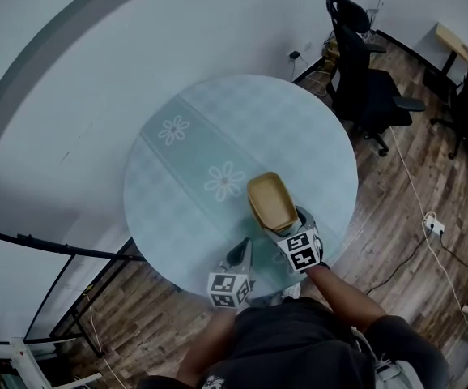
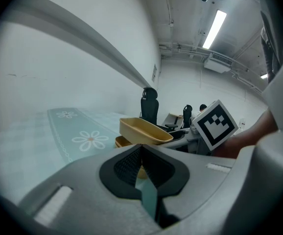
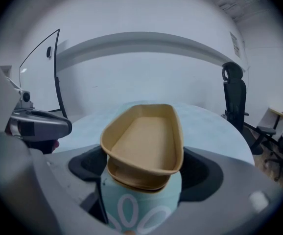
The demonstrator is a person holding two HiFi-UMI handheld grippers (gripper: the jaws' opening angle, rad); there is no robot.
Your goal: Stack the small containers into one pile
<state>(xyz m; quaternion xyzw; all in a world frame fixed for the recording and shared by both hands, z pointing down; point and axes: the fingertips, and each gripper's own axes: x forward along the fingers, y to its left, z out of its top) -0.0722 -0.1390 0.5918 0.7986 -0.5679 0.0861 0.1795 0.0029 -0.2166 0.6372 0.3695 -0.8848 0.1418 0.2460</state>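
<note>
In the head view, the right gripper (image 1: 289, 224) was clamped across the near end of the upper container (image 1: 271, 199), which ran straight out ahead of it over the table (image 1: 177, 185). The left gripper (image 1: 240, 248) sat just beside, jaws together and empty.

The left gripper view showed that container (image 2: 144, 130) ahead and to the right, tilted above the lower container (image 2: 123, 141).

In the right gripper view, the upper container (image 3: 146, 138) sat loosely over the lower container (image 3: 136, 181) between the jaws. It looked light, thin-walled, stiff and probably slick, so it was best held by the side walls at one end.

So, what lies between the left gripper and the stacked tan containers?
Only bare pale-blue daisy-print tablecloth separates the left gripper from the tan oval plastic containers, seen in head view.
</note>
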